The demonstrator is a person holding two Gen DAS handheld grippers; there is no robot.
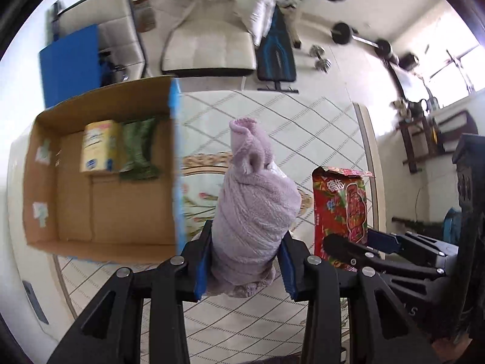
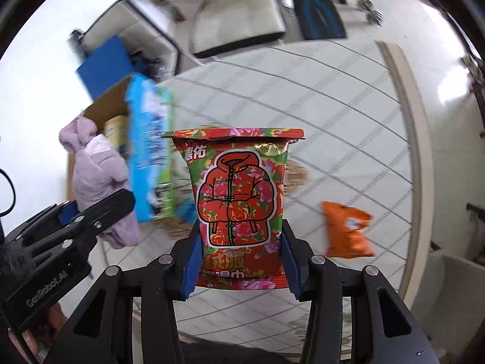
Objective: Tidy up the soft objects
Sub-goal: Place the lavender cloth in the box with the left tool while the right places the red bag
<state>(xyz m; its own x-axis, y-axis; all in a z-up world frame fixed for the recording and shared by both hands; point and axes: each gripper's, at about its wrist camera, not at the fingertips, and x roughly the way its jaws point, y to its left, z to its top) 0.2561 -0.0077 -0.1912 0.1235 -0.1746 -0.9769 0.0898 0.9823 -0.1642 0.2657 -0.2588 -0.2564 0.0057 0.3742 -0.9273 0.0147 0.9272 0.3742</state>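
Nearest, the left claw pinches a rolled lilac fleece towel, and the right claw pinches a soft red floral tissue pack, both lifted clear of the tabletop, likely bound for the open cardboard box far left.

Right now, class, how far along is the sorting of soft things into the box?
Done: the box already holds a yellow pack and a green pack. In hand: left gripper grips the towel, right gripper the red pack. Left: the orange bag on the table.
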